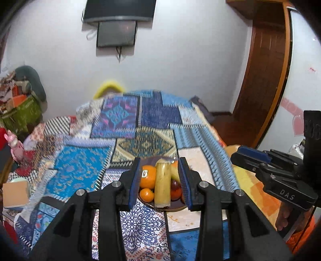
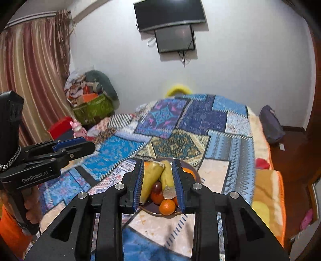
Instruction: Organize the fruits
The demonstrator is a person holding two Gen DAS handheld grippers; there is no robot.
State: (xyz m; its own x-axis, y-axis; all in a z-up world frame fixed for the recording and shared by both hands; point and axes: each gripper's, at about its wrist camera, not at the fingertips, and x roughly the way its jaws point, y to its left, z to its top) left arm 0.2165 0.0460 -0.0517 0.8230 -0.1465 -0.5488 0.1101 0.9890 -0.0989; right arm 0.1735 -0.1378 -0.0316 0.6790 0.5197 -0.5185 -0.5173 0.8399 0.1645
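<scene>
- Two hand-held grippers hang above a bed (image 1: 152,120) covered with a patchwork quilt, both aimed at a dark plate (image 1: 176,208) of fruit.
- The plate is the landmark: it rests on the quilt at the near end of the bed.
- Left hand-held gripper (image 1: 160,182): fingers spread, nothing between them; the plate shows through the gap, beyond the tips.
- Right hand-held gripper (image 2: 158,184): fingers likewise spread and holding nothing, the plate framed between them.
- On the plate, seen from the left wrist: a large orange (image 1: 148,176) with a sticker at the far left, a small orange (image 1: 146,195) in front of it, a long yellow banana (image 1: 162,184) down the middle, dark red fruits (image 1: 175,188) to its right.
- From the right wrist, a second banana (image 2: 167,176) leans against the first, and a small orange (image 2: 167,206) sits at the plate's near rim.
- Beyond the plate, on the far wall, a TV (image 2: 169,14) is mounted.
</scene>
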